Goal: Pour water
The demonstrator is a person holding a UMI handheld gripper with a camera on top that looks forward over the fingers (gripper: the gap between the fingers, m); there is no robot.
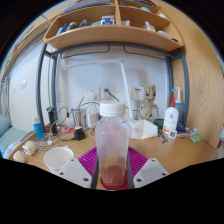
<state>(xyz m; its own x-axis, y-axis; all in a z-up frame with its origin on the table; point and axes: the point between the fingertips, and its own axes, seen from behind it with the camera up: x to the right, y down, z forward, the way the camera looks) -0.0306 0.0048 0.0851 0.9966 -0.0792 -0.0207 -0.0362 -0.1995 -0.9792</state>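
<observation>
Gripper fingers pinched a clear plastic bottle with a white cap, their magenta pads pressing its sides above the wooden desk. Leftward sat a blue bottle; rightward, a white box and a red-capped bottle.
</observation>
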